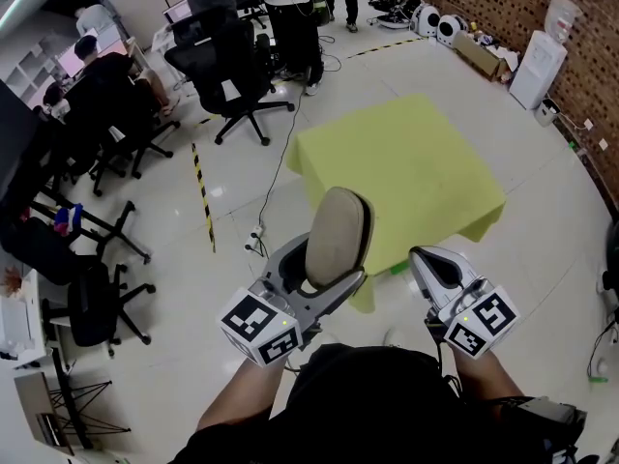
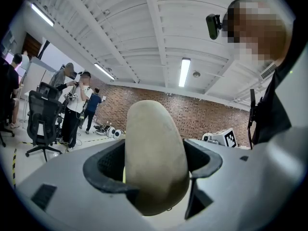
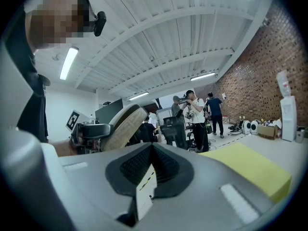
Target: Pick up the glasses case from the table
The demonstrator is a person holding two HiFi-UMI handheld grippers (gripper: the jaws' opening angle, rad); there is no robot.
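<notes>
**Glasses case pinched in the left jaws, clear of the counter**

The left gripper (image 1: 317, 276) has its jaws closed on the glasses case (image 1: 337, 235). The case stands on end between them, its lower end sunk between the dark pads and its rounded upper end rising well past the jaw tips. In the left gripper view the glasses case (image 2: 155, 155) fills the gap of the left gripper (image 2: 154, 166) from pad to pad. It is a smooth, elongated oval shell, beige and matt, with a fine felt-like grain. The pads beside it are black with a ribbed texture, set in pale grey moulded bodies.

The right gripper (image 1: 432, 261) sits just beside the left one. Its jaws are pressed together, and the ribbed black pads of the right gripper (image 3: 153, 150) meet in a ridge. To the left of those jaws the glasses case (image 3: 122, 126) shows edge-on.

Beyond both pairs of jaws stands the counter (image 1: 406, 162), draped in a yellow-green cloth (image 3: 250, 167) that hangs over its corners; the case is apart from it, held over the floor (image 1: 542, 249) of glossy pale tiles. Farther off are black office chairs (image 1: 227, 66), a strip of black-and-yellow tape (image 1: 203, 196) on the floor, a brick wall (image 1: 571, 37), a white water dispenser (image 1: 537, 66) and standing people (image 1: 290, 17). Above the left jaws runs a white beamed ceiling (image 2: 163, 28) with tube lights (image 2: 184, 72).
</notes>
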